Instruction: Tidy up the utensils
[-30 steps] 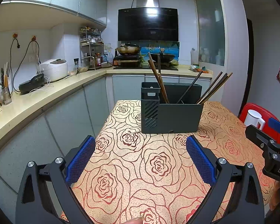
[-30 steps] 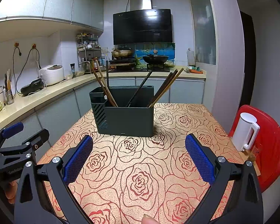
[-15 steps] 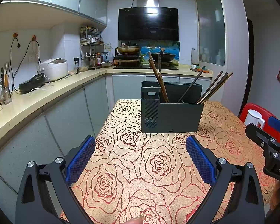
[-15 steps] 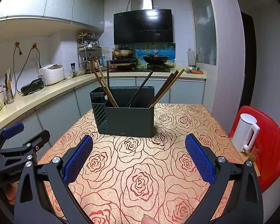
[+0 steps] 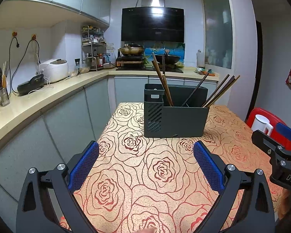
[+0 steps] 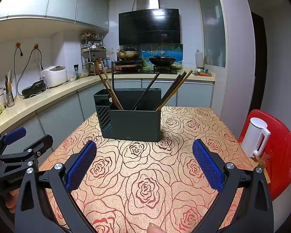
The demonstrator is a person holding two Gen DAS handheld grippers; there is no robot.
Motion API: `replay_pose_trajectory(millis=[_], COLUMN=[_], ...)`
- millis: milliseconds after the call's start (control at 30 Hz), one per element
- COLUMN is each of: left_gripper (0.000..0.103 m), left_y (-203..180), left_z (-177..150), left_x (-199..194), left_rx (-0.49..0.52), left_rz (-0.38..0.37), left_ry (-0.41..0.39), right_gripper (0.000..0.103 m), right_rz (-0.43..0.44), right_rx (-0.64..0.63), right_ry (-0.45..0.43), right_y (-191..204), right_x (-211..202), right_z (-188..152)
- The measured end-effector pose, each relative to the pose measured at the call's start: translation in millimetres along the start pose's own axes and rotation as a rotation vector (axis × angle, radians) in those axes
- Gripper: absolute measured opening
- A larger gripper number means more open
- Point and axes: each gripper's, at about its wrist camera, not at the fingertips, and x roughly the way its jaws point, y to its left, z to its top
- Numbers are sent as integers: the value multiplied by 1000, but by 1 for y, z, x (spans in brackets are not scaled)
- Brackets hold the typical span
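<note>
A dark grey utensil holder (image 5: 175, 116) (image 6: 130, 120) stands upright on the rose-patterned table (image 5: 145, 174) (image 6: 145, 174). Several chopsticks (image 5: 163, 81) (image 6: 108, 87) lean out of it, brown ones to the left, dark ones (image 5: 219, 91) (image 6: 172, 90) to the right. My left gripper (image 5: 145, 151) hovers open over the near table, well short of the holder, with nothing between its blue pads (image 5: 83, 165). My right gripper (image 6: 144, 149) is likewise open and empty, short of the holder. Each gripper shows at the edge of the other's view.
A red chair (image 6: 277, 155) with a white kettle (image 6: 256, 139) on it stands right of the table. A kitchen counter (image 5: 38, 101) with a rice cooker (image 5: 54, 69) runs along the left. A stove with woks (image 5: 147, 58) is behind the holder.
</note>
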Motion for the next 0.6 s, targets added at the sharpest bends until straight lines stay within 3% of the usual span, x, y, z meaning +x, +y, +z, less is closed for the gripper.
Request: replay_pose_trajectory(millis=[300,600], left_gripper=[94,94], left_y=[-2,-4], left_z=[0,-1], left_x=[-7,-1], left_rx=[19,9], left_rz=[19,37], left_ry=[-52,-27], right_gripper=[96,96], right_rz=[-2,0], right_rx=[3,8], right_ry=[16,25], right_y=[-3,-5], right_x=[4,7], right_z=[-4,-5])
